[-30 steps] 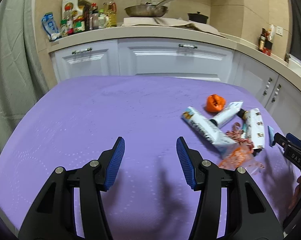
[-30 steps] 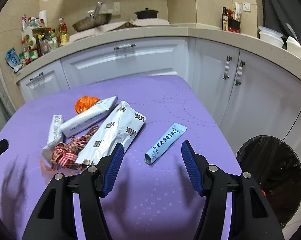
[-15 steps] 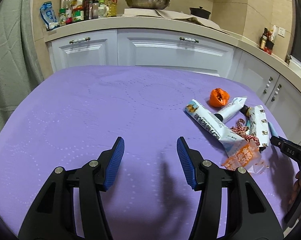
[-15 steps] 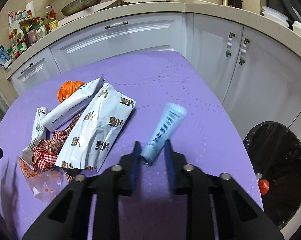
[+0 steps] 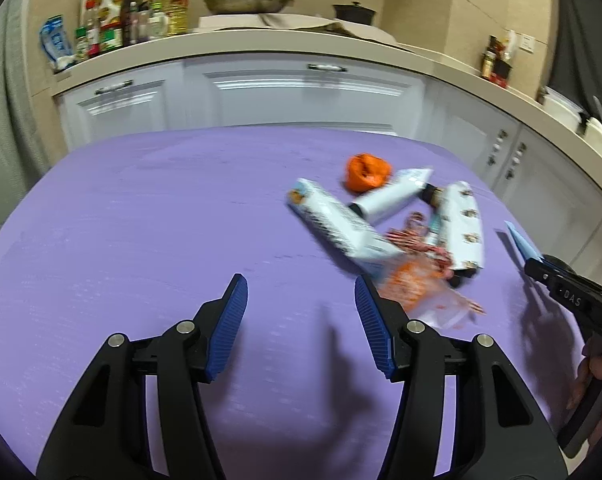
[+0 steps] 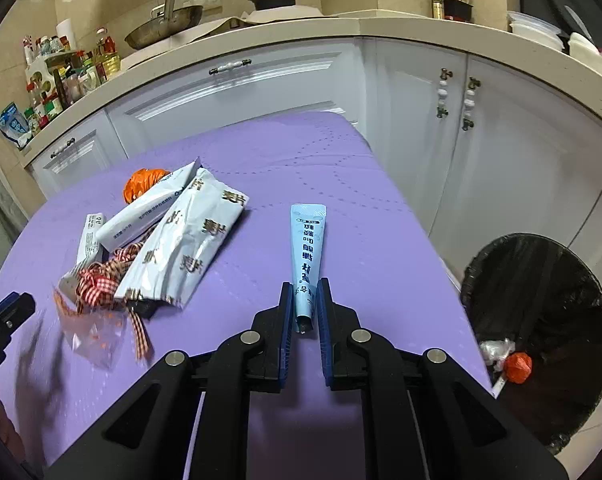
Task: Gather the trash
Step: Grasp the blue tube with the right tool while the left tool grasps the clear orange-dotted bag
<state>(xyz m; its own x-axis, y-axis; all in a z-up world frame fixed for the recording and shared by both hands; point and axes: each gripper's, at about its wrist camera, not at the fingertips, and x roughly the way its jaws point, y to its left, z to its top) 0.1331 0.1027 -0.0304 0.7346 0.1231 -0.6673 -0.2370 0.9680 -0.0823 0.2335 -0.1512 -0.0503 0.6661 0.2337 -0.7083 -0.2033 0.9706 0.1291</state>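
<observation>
My right gripper (image 6: pixel 304 298) is shut on the cap end of a light blue tube (image 6: pixel 308 248), held over the purple table (image 6: pixel 353 208). It also shows at the right edge of the left wrist view (image 5: pixel 522 245). A pile of trash lies left of it: a white foil pouch (image 6: pixel 189 248), a white tube (image 6: pixel 149 208), an orange ball (image 6: pixel 139 184), a red checked ribbon (image 6: pixel 101 280) and a clear wrapper (image 6: pixel 89 332). My left gripper (image 5: pixel 301 300) is open and empty over the table, left of the pile (image 5: pixel 381 232).
A black-lined trash bin (image 6: pixel 541 320) stands on the floor right of the table, with an orange scrap inside. White cabinets (image 5: pixel 301 92) and a counter with bottles and a pan run behind the table.
My right gripper closed on the blue tube and lifted it so it points away from me. My left gripper has shifted toward the trash pile, still open.
</observation>
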